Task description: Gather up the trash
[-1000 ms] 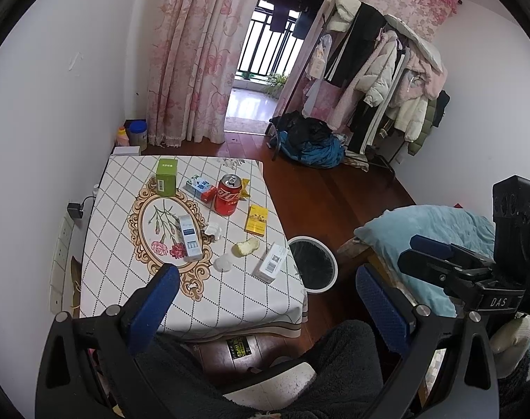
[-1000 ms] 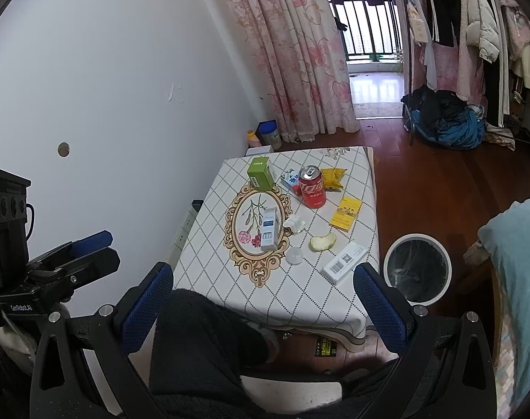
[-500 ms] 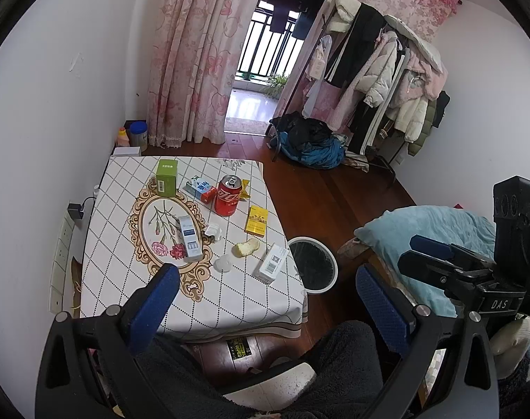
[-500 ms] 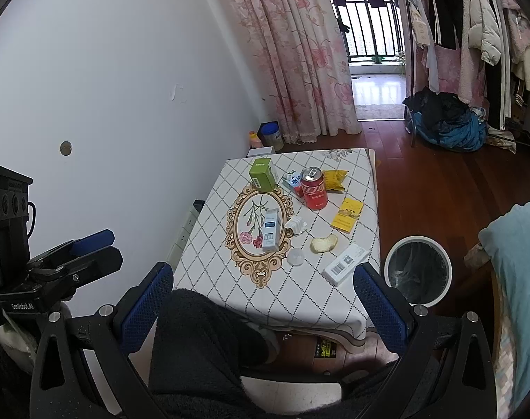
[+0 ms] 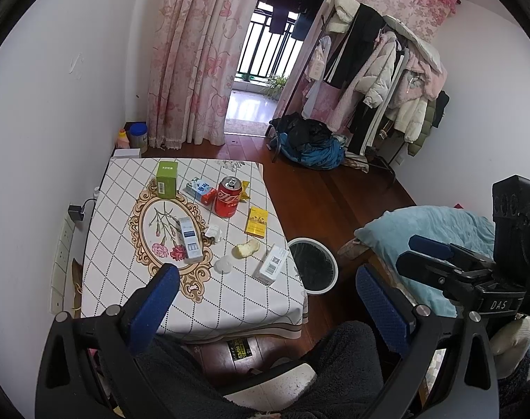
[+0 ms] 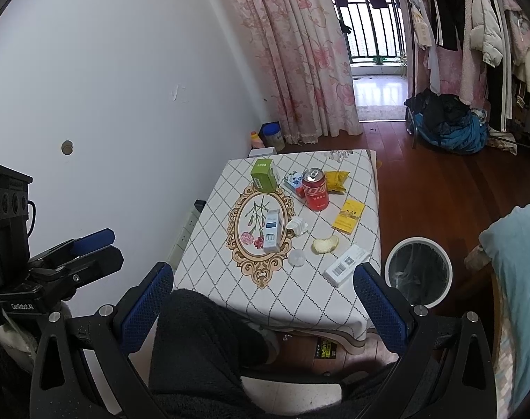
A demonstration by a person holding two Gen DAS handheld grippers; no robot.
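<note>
A low table [image 5: 132,300] with a checked cloth holds trash: a red can [image 5: 227,197], a green box [image 5: 167,178], a yellow box [image 5: 256,221], a white-blue carton [image 5: 189,239], a white barcode box [image 5: 271,268], a peel [image 5: 245,248] and a crumpled wrapper [image 5: 213,232]. A white bin [image 5: 313,269] with a black liner stands on the floor right of the table. My left gripper [image 5: 265,300] is open and empty, held high before the table. My right gripper [image 6: 261,296] is open and empty, also above the near edge. The can [image 6: 315,189] and bin [image 6: 418,272] show in the right wrist view.
A white wall runs along the table's left side with a power strip [image 5: 60,251]. A clothes rack [image 5: 380,80] and a pile of bags [image 5: 310,146] stand at the back right. A blue-covered bed [image 5: 436,230] is at the right. My dark-trousered legs [image 6: 202,342] are below.
Both grippers have drifted very slightly; the view is almost unchanged. Nothing on the table has moved.
</note>
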